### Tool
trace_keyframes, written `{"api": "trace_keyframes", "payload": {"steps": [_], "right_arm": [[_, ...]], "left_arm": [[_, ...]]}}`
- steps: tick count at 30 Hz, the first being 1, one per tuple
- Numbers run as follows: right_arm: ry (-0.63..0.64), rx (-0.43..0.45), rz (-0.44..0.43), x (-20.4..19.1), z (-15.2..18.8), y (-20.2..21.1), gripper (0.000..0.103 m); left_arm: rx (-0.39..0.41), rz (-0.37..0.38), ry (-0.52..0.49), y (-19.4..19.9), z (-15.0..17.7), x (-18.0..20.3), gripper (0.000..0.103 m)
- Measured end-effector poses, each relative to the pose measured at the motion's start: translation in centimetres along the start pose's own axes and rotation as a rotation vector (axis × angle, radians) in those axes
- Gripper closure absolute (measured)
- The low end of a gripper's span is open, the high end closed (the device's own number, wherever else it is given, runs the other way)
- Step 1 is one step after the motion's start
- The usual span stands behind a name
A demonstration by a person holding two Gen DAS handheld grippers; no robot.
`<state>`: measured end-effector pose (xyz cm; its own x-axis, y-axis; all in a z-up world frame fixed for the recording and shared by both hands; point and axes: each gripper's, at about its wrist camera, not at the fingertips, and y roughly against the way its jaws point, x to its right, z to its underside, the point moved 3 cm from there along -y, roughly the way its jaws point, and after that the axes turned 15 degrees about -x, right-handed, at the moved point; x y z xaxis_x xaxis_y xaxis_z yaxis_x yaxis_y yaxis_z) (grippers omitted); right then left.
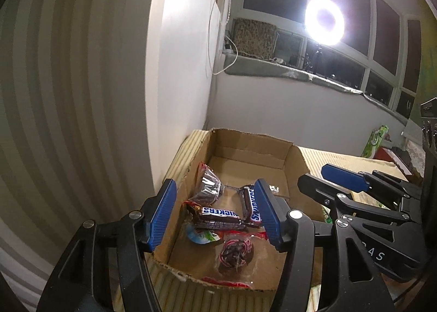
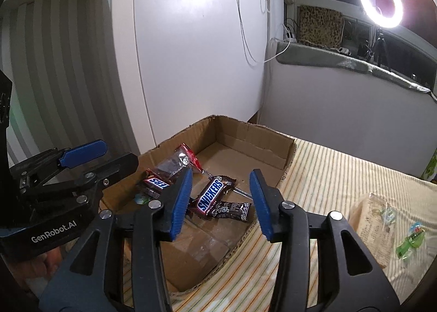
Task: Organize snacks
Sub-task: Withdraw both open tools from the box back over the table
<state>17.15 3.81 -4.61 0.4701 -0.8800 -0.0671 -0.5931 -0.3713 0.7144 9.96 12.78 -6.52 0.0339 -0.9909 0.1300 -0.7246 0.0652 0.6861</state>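
An open cardboard box (image 1: 245, 145) (image 2: 245, 137) stands on a striped cloth. In it lie two Snickers bars (image 1: 218, 212) (image 2: 211, 196), a clear-wrapped chocolate cake (image 1: 209, 186), a round chocolate in a red-edged wrapper (image 1: 235, 254) and a small dark packet (image 2: 232, 209). My left gripper (image 1: 214, 182) (image 2: 120, 153) hovers open over the box's near left part, nothing between its blue pads. My right gripper (image 2: 221, 172) (image 1: 316, 178) is open above the box's right side; the Snickers bar shows below the gap, untouched.
The striped cloth (image 2: 327, 175) spreads to the right of the box. A pale biscuit packet (image 2: 374, 219) and a green-wrapped sweet (image 2: 409, 241) lie there. A white cabinet (image 2: 191, 52) stands close behind the box. A ring light (image 2: 381, 0) glares from the windowsill.
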Motion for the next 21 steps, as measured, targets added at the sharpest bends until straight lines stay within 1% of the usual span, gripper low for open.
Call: {"api": "trace_keyframes", "payload": {"steps": [7, 12, 15, 21], "right_arm": [[0.003, 0.015, 0.001, -0.3, 0.4, 1.4, 0.056], [-0.01, 0.023, -0.002, 0.2, 0.9, 2.1, 0.054], [-0.034, 0.027, 0.0, 1.2, 1.6, 2.5, 0.049], [-0.097, 0.028, 0.006, 4.1, 3.8, 3.3, 0.049]], "left_arm": [[0.025, 0.0, -0.008, 1.4, 0.1, 0.3, 0.045], [0.036, -0.006, -0.015, 2.1, 0.2, 0.8, 0.045], [0.037, -0.011, -0.026, 2.3, 0.3, 1.4, 0.045], [0.031, -0.019, -0.066, 2.4, 0.6, 3.4, 0.04]]}}
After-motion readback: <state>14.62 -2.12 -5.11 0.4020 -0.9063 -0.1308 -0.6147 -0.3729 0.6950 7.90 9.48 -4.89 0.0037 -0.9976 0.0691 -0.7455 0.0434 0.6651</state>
